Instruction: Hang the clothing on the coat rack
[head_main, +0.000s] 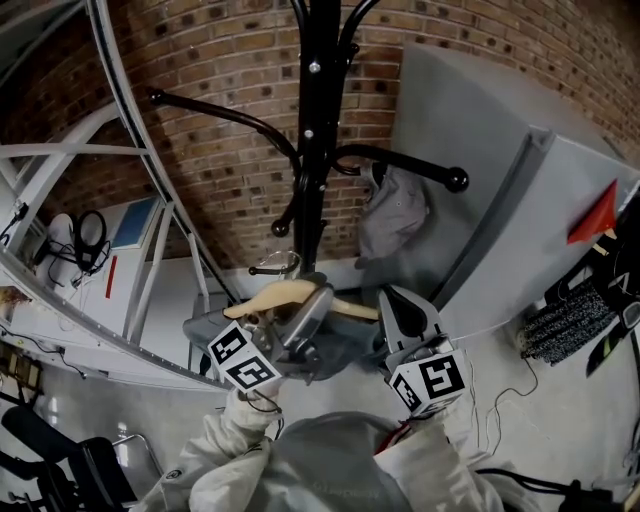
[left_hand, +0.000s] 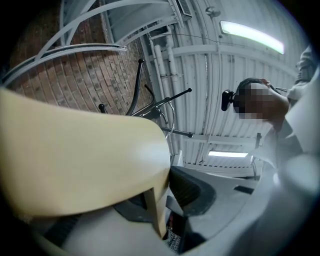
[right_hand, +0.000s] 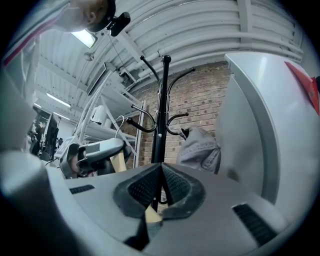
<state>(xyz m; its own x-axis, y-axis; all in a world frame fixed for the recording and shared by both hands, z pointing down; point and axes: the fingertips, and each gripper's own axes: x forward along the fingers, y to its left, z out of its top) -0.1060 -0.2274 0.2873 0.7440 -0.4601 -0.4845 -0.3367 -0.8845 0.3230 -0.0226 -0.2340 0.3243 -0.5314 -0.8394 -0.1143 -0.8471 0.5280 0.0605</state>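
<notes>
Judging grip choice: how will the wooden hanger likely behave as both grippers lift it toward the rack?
The wooden hanger looks stiff, so it should keep its shape between the left gripper and right gripper. Its smooth finish may slip in the grip. The grey garment draped under it looks soft and will probably sag and swing.

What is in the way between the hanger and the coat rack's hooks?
Nothing I can see. The wooden hanger, held by the left gripper and right gripper, sits just in front of the coat rack pole. The right hook holds a gray garment; the left hook is bare.
</notes>
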